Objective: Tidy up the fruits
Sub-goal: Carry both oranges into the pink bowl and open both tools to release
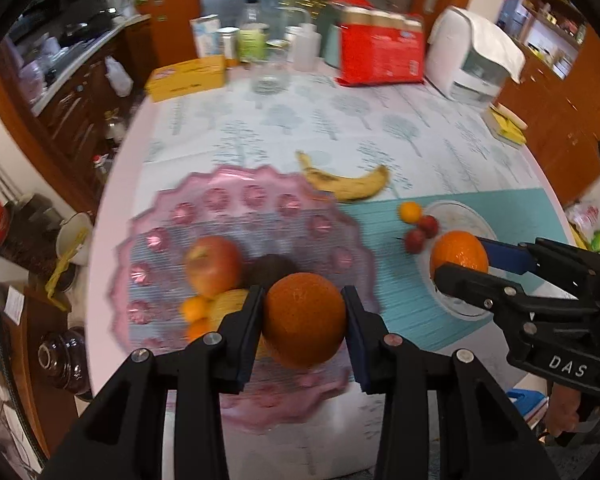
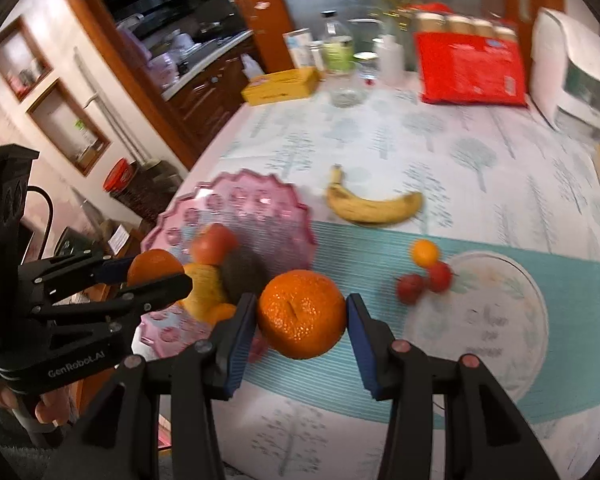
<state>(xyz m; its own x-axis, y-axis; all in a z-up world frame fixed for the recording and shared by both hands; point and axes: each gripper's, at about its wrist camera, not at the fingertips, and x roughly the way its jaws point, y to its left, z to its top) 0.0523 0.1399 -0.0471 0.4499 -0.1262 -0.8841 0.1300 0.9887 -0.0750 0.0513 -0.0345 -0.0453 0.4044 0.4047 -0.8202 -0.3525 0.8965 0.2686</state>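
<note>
My left gripper is shut on an orange above the near part of the pink glass plate. The plate holds an apple, a dark fruit, a yellow fruit and small tangerines. My right gripper is shut on a second orange, held over the teal mat beside the pink plate. Each gripper shows in the other's view, the right and the left. A banana lies on the cloth. A small tangerine and two red fruits lie by a white plate.
At the table's far side stand a yellow box, a glass jar, bottles, a red package and a white appliance. A yellow item lies at the right edge. Cabinets and clutter lie off the table's left edge.
</note>
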